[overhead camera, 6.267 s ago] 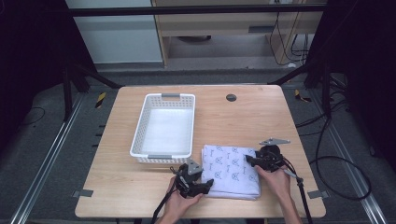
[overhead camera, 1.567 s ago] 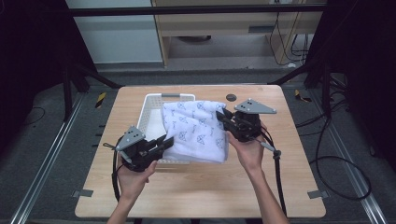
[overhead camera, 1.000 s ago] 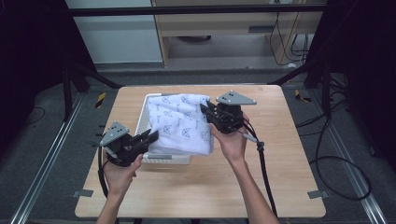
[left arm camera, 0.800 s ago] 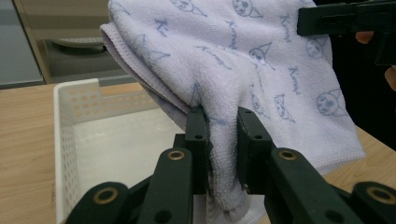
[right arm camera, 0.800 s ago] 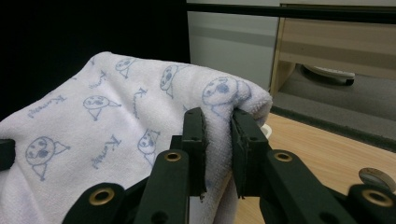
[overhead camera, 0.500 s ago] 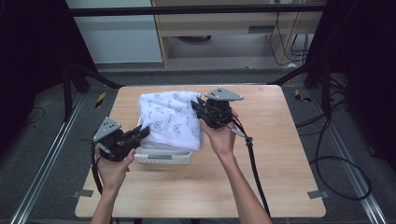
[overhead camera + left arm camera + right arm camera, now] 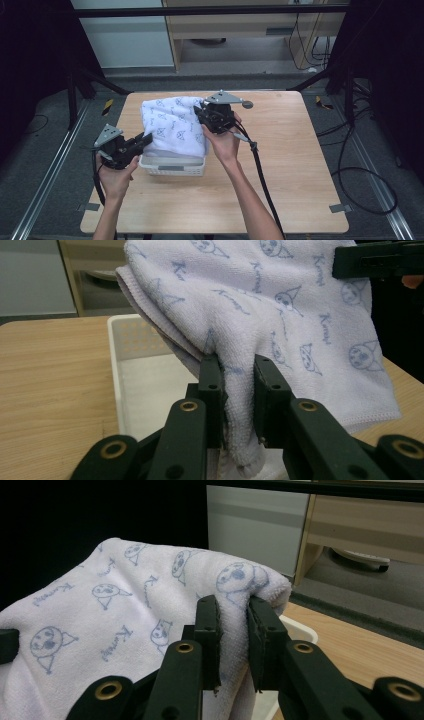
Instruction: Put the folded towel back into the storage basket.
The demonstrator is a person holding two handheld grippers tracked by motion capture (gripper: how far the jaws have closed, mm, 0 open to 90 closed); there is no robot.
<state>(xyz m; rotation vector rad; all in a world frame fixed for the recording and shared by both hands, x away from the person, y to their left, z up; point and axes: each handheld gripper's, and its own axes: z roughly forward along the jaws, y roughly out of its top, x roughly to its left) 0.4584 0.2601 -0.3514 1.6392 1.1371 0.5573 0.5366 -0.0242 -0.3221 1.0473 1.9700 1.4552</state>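
At the left of the high view, the person's left hand (image 7: 116,175) holds the left gripper (image 7: 141,141), one of two on the scene, out over the table's left edge with its jaws pointing right. In the left gripper view its two black jaws are pressed on a bunched fold at the lower edge of the towel (image 7: 280,325), cloth filling the gap between them. There is one towel (image 7: 172,125), white with a repeated blue cartoon print, folded and held up between the two grippers, hanging directly over the one white basket (image 7: 172,166). The towel covers most of the basket from above, so only the basket's near wall and rim show in the high view, while the left gripper view shows part of its perforated wall (image 7: 131,337) and pale floor beneath the cloth. Further right, the right gripper (image 7: 204,112), in the person's right hand (image 7: 223,142), grips the towel's upper right corner; in the right gripper view its jaws are closed on a thick rolled edge of the cloth (image 7: 100,610). A black cable (image 7: 260,170) trails from this gripper across the wooden table (image 7: 300,150). One small dark round disc (image 7: 247,104) lies on the table just right of the gripper. At the far right, loose cables (image 7: 365,165) lie on the grey floor.
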